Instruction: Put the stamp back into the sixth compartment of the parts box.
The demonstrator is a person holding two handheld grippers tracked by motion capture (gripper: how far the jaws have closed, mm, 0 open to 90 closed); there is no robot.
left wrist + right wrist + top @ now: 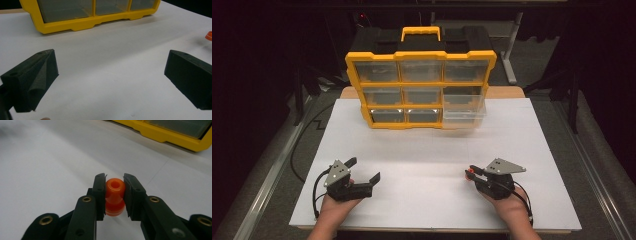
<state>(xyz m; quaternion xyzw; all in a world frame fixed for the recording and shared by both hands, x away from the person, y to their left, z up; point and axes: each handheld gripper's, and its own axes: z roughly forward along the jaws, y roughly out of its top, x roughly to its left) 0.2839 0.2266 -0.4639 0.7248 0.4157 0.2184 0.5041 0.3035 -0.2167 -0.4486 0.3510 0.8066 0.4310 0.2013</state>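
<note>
Right gripper view: the right claw (114, 195) clamps an orange spool (114, 195). The left claw (110, 80) hangs released. Keep the squeeze steady while carrying it toward the organizer's open drawer (463, 111).

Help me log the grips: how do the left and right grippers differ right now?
The left gripper has its jaws spread wide with nothing between them; the right gripper is shut on a small orange spool. The left gripper points toward the table's middle from the left, the right gripper from the right. Both are hand-held low over the white table, in front of the yellow drawer cabinet.
</note>
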